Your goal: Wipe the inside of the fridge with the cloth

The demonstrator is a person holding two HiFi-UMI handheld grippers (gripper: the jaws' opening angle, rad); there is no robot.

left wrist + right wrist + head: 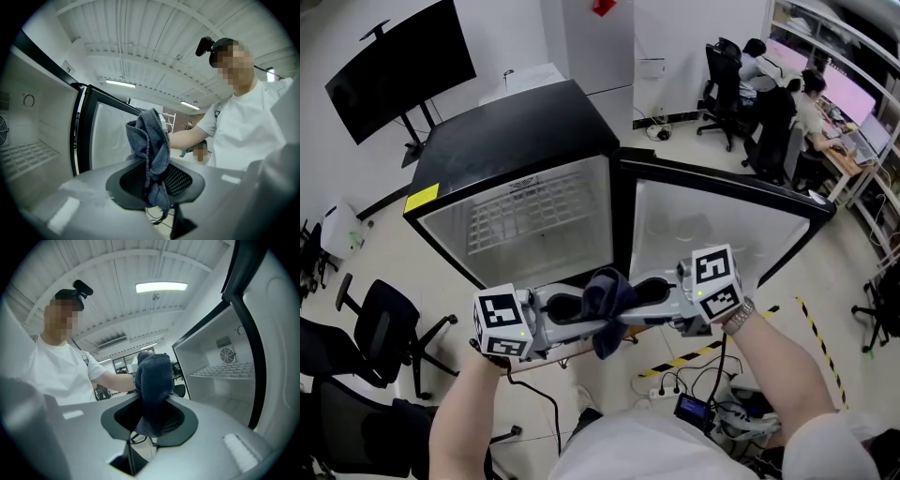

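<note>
Dark blue terry cloth (607, 298) pinched between both grippers, near the open black fridge (516, 131).
Left gripper (581, 323) and right gripper (642, 300) both clamp it; pulling apart could drop it.

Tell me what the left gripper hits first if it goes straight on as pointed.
Beyond the cloth clamped in its own jaws, the right gripper: it faces the left gripper nearly tip to tip, holding the same cloth.
</note>
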